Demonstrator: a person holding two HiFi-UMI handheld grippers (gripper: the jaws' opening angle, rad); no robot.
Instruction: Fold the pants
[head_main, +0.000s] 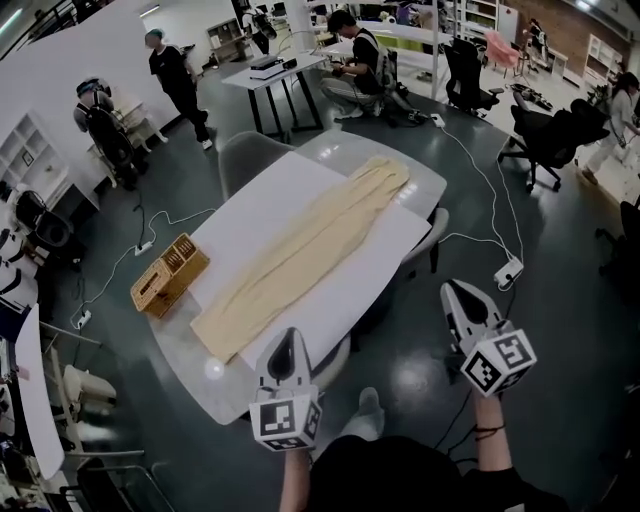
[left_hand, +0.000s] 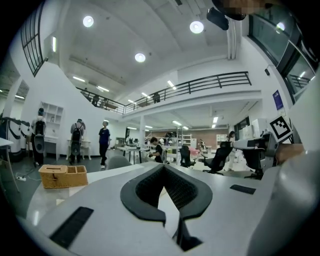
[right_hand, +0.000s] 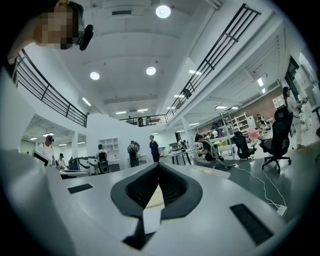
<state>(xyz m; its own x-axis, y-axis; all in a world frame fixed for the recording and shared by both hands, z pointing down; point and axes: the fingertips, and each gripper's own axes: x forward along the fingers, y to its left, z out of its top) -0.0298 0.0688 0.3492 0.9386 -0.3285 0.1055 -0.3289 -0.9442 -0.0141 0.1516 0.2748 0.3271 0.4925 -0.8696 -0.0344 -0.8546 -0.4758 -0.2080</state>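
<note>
Two grippers, head view: your left gripper (head_main: 285, 345) is at bottom centre, by the near edge of the table (head_main: 425, 178); your right gripper (head_main: 457, 292) is at lower right, above the floor.
Pants, head view: the pants (head_main: 310, 240) lie flat and stretched diagonally across the table at mid-frame, with a wicker basket (head_main: 168, 273) to their left.
Left gripper view: jaws together, nothing between them.
Right gripper view: jaws closed and empty; cream cloth shows low centre, beyond the tips.

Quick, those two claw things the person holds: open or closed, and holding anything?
Left gripper: closed, holding nothing.
Right gripper: closed, holding nothing.
</note>
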